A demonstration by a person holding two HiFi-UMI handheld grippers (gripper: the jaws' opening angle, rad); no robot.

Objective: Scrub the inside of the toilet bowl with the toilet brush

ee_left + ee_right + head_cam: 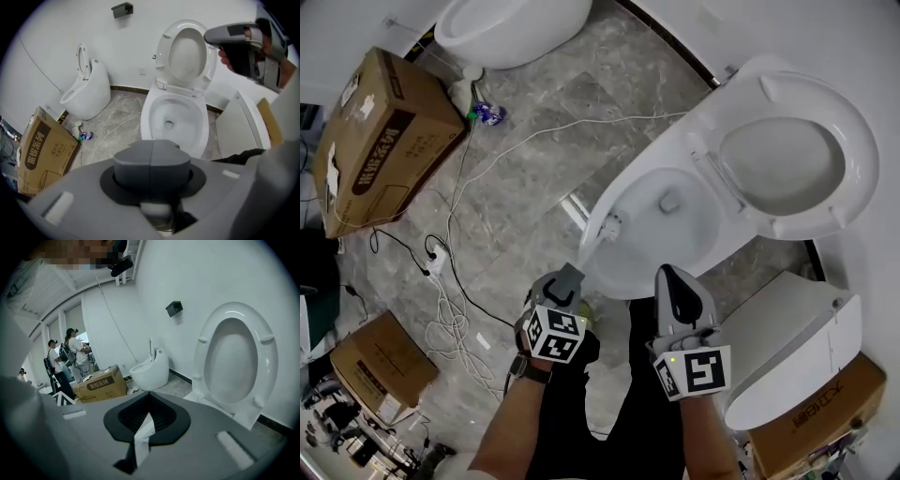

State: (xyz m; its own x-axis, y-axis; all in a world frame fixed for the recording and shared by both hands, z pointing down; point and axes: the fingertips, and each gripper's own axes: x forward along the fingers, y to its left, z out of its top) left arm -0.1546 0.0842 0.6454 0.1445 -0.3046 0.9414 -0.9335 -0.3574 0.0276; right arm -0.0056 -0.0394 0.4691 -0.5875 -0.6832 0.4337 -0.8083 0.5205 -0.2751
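Note:
The white toilet (630,253) stands open, its seat and lid (787,159) raised against the wall. My left gripper (571,277) is shut on the white toilet brush (600,236), whose head lies at the bowl's near-left rim. In the left gripper view the jaws (151,159) are closed, with the white handle (157,208) showing under them and the bowl (176,117) straight ahead. My right gripper (669,274) is shut and holds nothing; it hovers at the bowl's near edge and points at the raised seat (234,362). It also shows in the left gripper view (220,35).
A second white toilet (511,28) stands at the far left. Cardboard boxes (380,141) (380,361), a small blue bottle (487,112) and white cables (450,281) lie on the marble floor. A loose white toilet part (797,347) rests at the right. People (77,350) stand far off.

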